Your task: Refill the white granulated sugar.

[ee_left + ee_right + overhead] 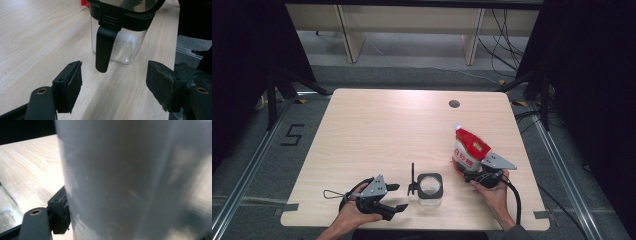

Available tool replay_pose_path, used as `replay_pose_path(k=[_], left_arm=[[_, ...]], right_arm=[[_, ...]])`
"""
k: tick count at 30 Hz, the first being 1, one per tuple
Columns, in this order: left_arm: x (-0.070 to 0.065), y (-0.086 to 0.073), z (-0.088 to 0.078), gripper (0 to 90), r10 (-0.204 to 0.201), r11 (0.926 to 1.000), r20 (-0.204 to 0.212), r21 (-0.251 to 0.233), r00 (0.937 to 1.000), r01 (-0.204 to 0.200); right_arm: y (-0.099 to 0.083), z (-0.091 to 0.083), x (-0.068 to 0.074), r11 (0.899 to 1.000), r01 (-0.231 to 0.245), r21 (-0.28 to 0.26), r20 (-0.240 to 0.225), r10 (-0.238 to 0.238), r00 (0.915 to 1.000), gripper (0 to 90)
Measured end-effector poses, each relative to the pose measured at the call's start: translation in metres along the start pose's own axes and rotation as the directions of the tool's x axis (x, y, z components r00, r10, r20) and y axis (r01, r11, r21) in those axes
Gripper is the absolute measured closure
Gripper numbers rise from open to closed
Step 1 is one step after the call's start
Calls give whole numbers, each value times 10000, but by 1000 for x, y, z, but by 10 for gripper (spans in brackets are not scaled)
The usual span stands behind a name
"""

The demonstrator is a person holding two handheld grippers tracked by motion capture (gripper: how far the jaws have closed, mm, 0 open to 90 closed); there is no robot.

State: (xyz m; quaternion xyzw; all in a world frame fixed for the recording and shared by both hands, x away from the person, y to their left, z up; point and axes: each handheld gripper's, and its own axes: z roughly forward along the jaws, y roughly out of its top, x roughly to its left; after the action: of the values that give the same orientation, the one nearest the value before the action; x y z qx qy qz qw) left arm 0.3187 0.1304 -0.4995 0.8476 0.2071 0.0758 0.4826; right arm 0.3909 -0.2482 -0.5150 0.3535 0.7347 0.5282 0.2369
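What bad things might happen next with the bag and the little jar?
1. The right gripper is shut on the red and white bag near its bottom, and the bag leans upward, so it might sag or slip when tipped.
2. The glass jar has a narrow mouth, so the contents could spill onto the table.
3. The left gripper is open and not yet on the jar's black handle, so the jar could slide if bumped.

I am looking down on a pale wooden table with a small round hole near its far edge. On the grey floor beyond, cables are trailing beside wooden furniture legs, and a "5" marking is lying at the left
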Motion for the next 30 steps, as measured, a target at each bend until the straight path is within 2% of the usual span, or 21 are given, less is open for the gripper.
replay_pose_path(k=[1, 2, 5, 8, 10, 11, 14, 15, 16, 17, 18, 19, 20, 21, 22, 23, 26, 28, 29, 30], left_arm=[[-4, -1, 1, 284, -508, 9986, 31, -169, 9987, 509], [-4, -1, 1, 284, -508, 9986, 31, -169, 9987, 509], [-3, -1, 1, 284, -418, 9991, 74, -74, 9991, 418], [-3, -1, 1, 284, -425, 9991, 63, -77, 9991, 425], [0, 0, 0, 284, 15, 10000, 38, -12, 10000, -15], [0, 0, 0, 284, -102, 9999, 17, 5, 9999, 102], [0, 0, 0, 285, -36, 10000, 21, -15, 10000, 36], [-2, 0, 0, 285, -313, 9995, -167, 56, 9994, 314], [-2, 0, 0, 285, -313, 9995, -167, 56, 9994, 314], [-4, -1, 0, 285, -512, 9985, -80, -175, 9987, 511], [-2, 0, 0, 285, -293, 9995, 3, -148, 9996, 293], [-2, 0, 0, 285, -293, 9995, 3, -148, 9996, 293], [-1, 0, 0, 285, -119, 9999, 49, -115, 9999, 120], [-1, 0, -1, 286, -119, 9999, 4, -91, 9999, 119], [-1, 0, -1, 286, -119, 9999, 4, -91, 9999, 119], [-1, 0, -1, 286, -153, 9999, 13, -77, 9999, 153], [-1, 0, -1, 288, -139, 9998, 27, -106, 9999, 139], [-1, 0, 0, 289, -141, 9998, 26, -113, 9999, 141], [-1, 0, -1, 289, -132, 9998, -19, -145, 9999, 132], [-1, 0, -1, 289, -132, 9998, -19, -145, 9999, 132]], right_arm=[[0, -1, 3, 9996, -243, 125, 39, 243, 9997, 245], [1, 0, 1, 10000, -36, -7, -93, 36, 9999, 245], [0, 1, 3, 9996, -277, -55, -153, 276, 9995, 254], [1, 1, 2, 9999, -92, 44, -250, 93, 9996, 257], [1, 1, 2, 9999, -75, 137, -240, 78, 9997, 265], [1, 1, 5, 9990, -331, 310, -330, 341, 9989, 300], [1, 1, 5, 9996, -128, 271, -452, 140, 9989, 318], [1, 3, 2, 9994, 236, 243, -435, -225, 9988, 327], [1, 3, 2, 9994, 236, 243, -435, -225, 9988, 327], [1, 1, 4, 9996, -232, 176, -417, 239, 9988, 337], [1, 0, 4, 9989, -407, 250, -425, 418, 9982, 341], [1, 0, 4, 9989, -407, 250, -425, 418, 9982, 341], [1, 0, 5, 9980, -563, 286, -444, 576, 9974, 346], [1, 2, -1, 9999, 115, -52, -368, -117, 9993, 351], [1, 1, 1, 10000, 57, 61, -296, -55, 9995, 352], [2, 2, 0, 9992, 392, -83, -202, -393, 9990, 354], [2, 1, 3, 9999, 122, 12, -218, -121, 9997, 356], [2, -2, 6, 9986, -339, 400, -281, 351, 9990, 358], [3, -4, 5, 9991, -134, 404, -283, 146, 9995, 360], [3, -4, 5, 9991, -134, 404, -283, 146, 9995, 360]])
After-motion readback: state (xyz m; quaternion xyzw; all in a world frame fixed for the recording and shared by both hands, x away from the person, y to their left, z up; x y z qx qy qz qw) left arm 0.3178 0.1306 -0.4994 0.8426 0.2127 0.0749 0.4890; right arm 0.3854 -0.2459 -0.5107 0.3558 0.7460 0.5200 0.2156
